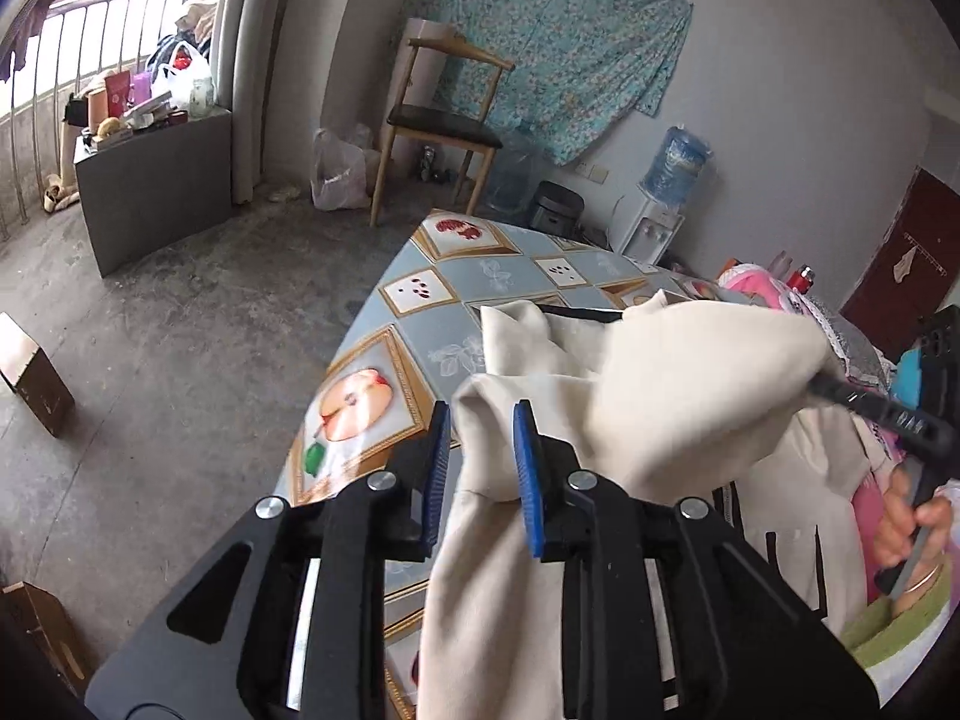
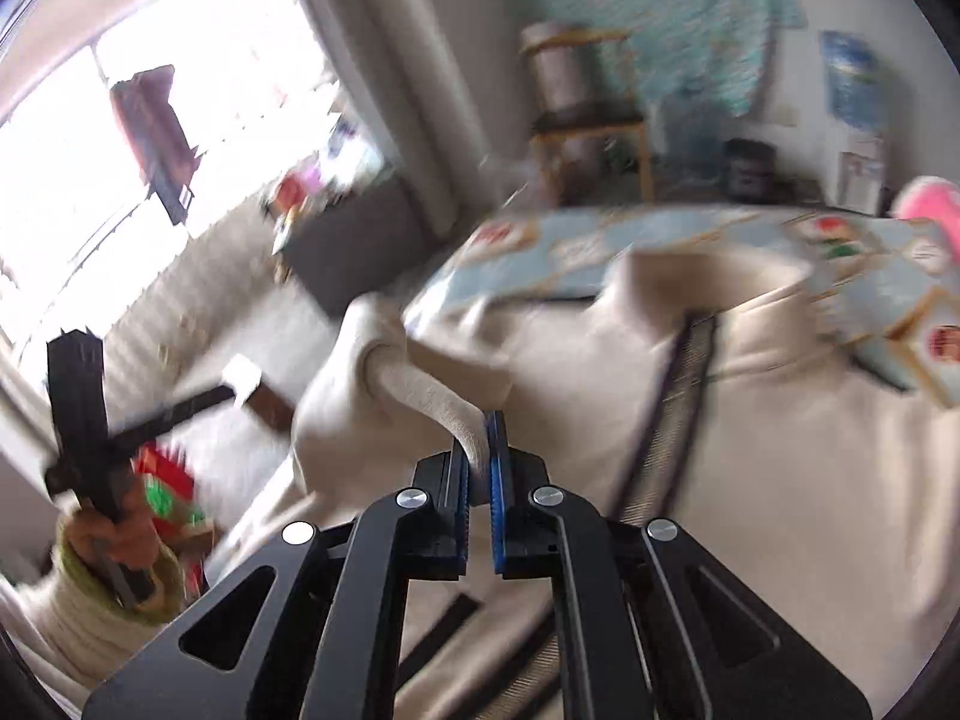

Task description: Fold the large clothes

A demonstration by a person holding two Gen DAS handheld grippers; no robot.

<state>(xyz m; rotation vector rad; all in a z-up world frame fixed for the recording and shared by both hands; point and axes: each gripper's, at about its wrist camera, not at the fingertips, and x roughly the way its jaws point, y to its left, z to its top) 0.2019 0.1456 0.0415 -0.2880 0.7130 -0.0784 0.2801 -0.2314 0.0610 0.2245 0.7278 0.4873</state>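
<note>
Your left tongs (image 1: 480, 450) pinch a cream jacket (image 1: 630, 396) fold above the table (image 1: 420, 312); only your blurry right view shows the right tongs (image 2: 479, 450) clamped on its cuff.

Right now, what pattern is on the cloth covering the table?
Pale blue squares with gold-framed fruit pictures on the tablecloth; clearest in the left wrist view.

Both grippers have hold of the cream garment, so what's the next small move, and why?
Probably spread the two grippers apart. The left gripper and right gripper both pinch the garment, which hangs bunched between them above the table, so tension should flatten it for folding.
</note>
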